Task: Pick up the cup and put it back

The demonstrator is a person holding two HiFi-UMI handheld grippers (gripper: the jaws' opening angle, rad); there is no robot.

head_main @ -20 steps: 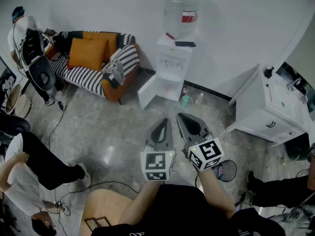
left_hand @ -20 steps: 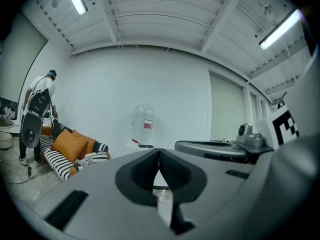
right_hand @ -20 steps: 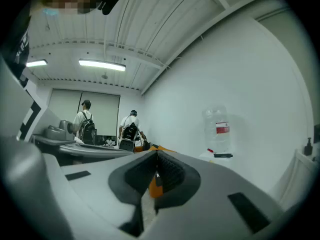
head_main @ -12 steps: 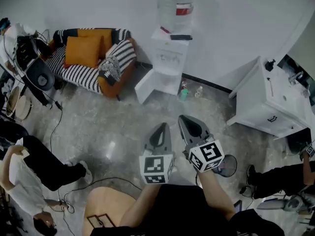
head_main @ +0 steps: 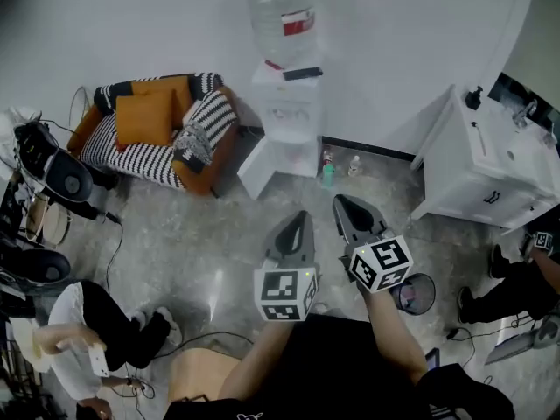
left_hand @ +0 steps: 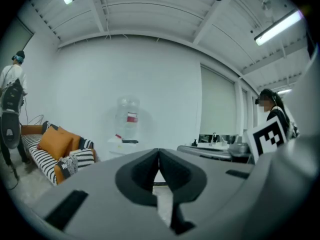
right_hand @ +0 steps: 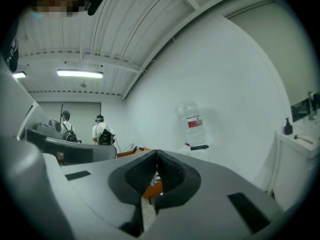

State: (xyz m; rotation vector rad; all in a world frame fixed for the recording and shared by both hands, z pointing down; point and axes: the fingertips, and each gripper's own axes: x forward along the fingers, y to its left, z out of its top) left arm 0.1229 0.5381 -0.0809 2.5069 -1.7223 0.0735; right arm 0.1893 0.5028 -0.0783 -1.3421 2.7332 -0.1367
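Observation:
No cup shows in any view. In the head view my left gripper (head_main: 295, 220) and right gripper (head_main: 346, 202) are held side by side above the floor, both pointing toward a white water dispenser (head_main: 286, 110) with a large bottle on top. Each gripper is shut, its jaw tips meeting with nothing between them. The left gripper view has its closed left gripper (left_hand: 159, 152) in front of the water dispenser (left_hand: 126, 134). In the right gripper view the closed right gripper (right_hand: 157, 154) sits below the water dispenser (right_hand: 192, 129).
A striped sofa (head_main: 166, 143) with orange cushions stands at the left wall. A white sink cabinet (head_main: 477, 178) stands at the right. A small bin (head_main: 415, 294) is on the floor by my right arm. People sit at the lower left (head_main: 83, 331) and at the right edge (head_main: 516, 283). Cables lie across the floor.
The head view has swung, so the dispenser and sofa sit differently in the frame. Both grippers stay shut and side by side, now slightly further right. The seated person at lower left has shifted.

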